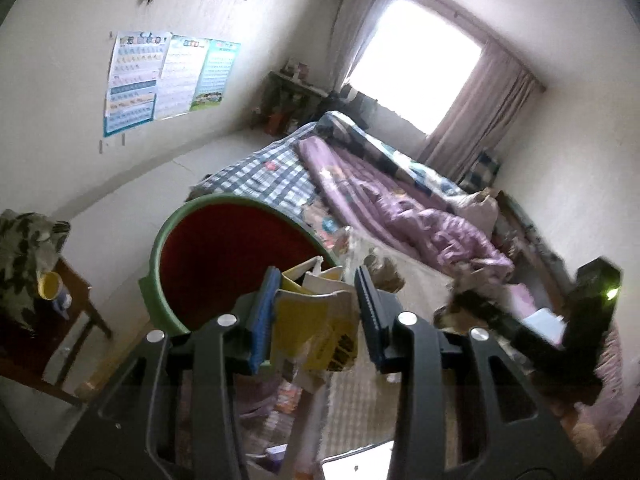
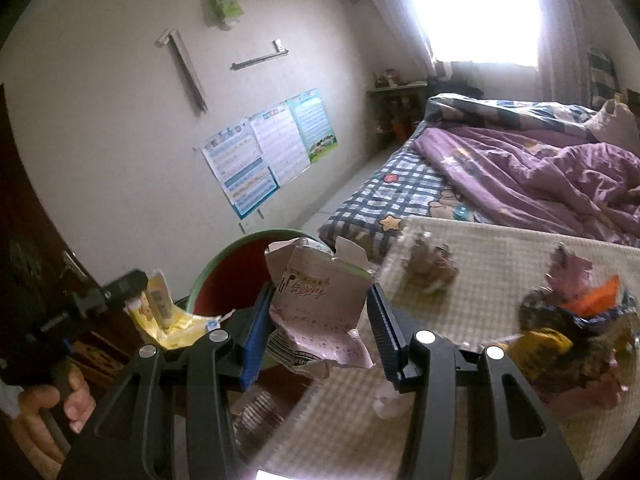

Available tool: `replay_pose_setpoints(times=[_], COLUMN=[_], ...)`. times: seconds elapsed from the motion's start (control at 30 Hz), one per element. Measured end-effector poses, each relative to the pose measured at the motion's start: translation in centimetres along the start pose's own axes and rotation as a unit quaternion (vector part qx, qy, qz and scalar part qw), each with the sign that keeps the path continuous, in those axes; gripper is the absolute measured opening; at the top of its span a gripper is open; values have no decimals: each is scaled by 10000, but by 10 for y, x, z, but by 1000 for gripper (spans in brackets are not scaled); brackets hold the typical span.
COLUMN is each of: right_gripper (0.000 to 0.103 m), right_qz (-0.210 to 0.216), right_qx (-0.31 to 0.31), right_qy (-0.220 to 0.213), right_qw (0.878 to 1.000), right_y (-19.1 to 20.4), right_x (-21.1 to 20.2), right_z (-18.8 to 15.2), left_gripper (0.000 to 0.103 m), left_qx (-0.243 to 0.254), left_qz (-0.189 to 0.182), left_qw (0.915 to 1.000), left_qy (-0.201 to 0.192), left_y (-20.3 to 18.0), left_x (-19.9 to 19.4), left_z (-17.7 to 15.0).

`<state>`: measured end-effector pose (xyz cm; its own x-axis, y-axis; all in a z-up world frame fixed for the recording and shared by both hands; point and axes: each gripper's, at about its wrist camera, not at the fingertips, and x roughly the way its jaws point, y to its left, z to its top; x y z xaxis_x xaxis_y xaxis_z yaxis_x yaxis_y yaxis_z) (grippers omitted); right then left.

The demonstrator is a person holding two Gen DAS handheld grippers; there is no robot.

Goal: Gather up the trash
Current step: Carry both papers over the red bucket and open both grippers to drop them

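In the left wrist view my left gripper [image 1: 316, 308] has its jaws apart around a yellow and white crumpled carton [image 1: 316, 320], which touches the left pad, just in front of the green bin with a dark red inside [image 1: 224, 256]. In the right wrist view my right gripper [image 2: 320, 324] has its jaws apart around a torn pink and white carton [image 2: 320, 312], which rests against the left pad, beside the same green bin [image 2: 224, 276]. The left gripper [image 2: 100, 300] with its yellow carton [image 2: 168, 316] shows at the left there.
A mat-covered surface [image 2: 480, 280] at the right carries a pile of wrappers [image 2: 568, 320] and a brown scrap [image 2: 432, 268]. Beyond lies a bed with a purple quilt [image 2: 540, 176]. A wooden stool with a yellow cup [image 1: 50, 286] stands at the left. Posters [image 2: 264, 148] hang on the wall.
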<state>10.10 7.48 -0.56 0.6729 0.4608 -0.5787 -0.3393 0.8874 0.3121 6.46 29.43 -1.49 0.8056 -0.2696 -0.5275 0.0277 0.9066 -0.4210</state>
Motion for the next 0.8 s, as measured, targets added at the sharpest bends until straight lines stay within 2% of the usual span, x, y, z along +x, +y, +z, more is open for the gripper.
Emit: replay_pose_setpoints(times=[0.1,0.2,0.3,0.37,0.47,0.63,0.73,0.8], right_gripper=[46,46,46,46,46,48,63,64], right_qz=[13,17,60,113,199,280,284,283], right_qx=[-151,-185,-100,-76,-96,-109,-59,-28], right_qy=[0,82,265,384,581,811,854,851], right_qw=[9999,9998,9996,9992,9981,9963,9959,9960], right_y=[13,18,23,28,35,43,43,41], right_x=[8,22,42,53,74,98,105,106], right_z=[2,5,5,3,-1,-7,-9,-10], left_gripper=[37,37,37,37,37,37,38,38], left_qx=[130,238,480,540,534,481,415,339], left_qz=[-115,-79,476,714,881,881,926,921], left_qw=[9998,9996,9977,9958,9939,9928,9925,9925], left_qy=[-133,-128,46,181,390,654,685,729], left_y=[-3,-1,7,16,29,44,48,52], left_x=[0,12,33,46,60,76,78,82], left_z=[9,15,15,10,4,-5,-6,-5])
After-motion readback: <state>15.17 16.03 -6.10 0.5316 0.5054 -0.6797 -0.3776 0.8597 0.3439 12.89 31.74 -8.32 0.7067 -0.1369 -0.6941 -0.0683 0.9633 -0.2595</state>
